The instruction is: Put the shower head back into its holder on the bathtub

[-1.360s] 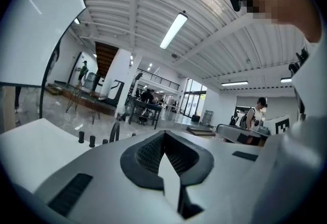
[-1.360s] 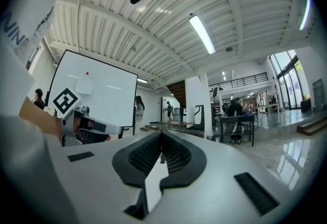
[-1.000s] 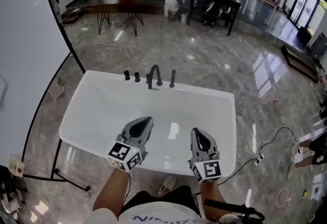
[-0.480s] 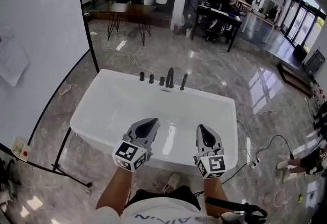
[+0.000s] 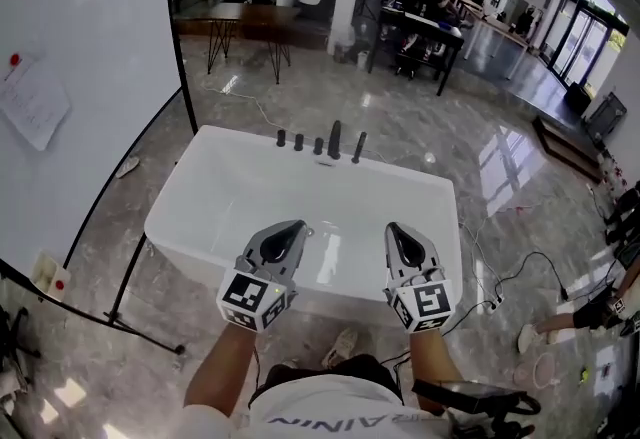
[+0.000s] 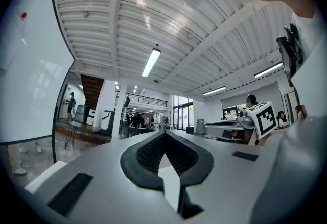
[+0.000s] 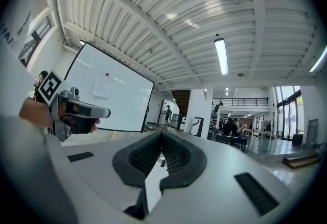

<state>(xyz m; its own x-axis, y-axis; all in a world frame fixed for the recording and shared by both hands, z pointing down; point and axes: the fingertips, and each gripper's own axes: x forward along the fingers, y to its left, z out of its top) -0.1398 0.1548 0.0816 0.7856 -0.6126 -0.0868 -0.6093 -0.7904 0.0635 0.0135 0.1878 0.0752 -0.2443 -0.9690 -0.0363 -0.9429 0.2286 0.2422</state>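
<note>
The shower head (image 5: 358,148), as far as it can be made out, is standing as a slim dark upright piece at the right end of a row of dark fittings on the far rim of the bathtub (image 5: 200,217). It is too small to show how it is seated in its holder. Just beside it, to the left, the curved spout (image 5: 334,139) is rising above the rim, and three short knobs (image 5: 299,141) are lining up further left. The white bathtub is lying across the middle of the head view, its inside bare and shining.

The left gripper (image 5: 298,227) and the right gripper (image 5: 392,227) are hovering side by side over the near rim of the bathtub, well apart from the fittings and pointing toward them. In the left gripper view the jaws are pressing tip to tip with nothing between them. In the right gripper view the jaws are likewise meeting at the tips and carrying nothing. The marker cubes are facing the head camera, one on the left gripper (image 5: 254,300) and one on the right (image 5: 424,305), with the person's forearms reaching out behind them.

Around the bathtub a grey marble floor (image 5: 420,117) is reflecting the ceiling lights. A large whiteboard (image 5: 90,127) is standing to the left with a sheet of paper (image 5: 35,99) hanging on it. Cables (image 5: 500,272) are trailing over the floor to the right, and a dark table (image 5: 240,19) is standing far behind.
</note>
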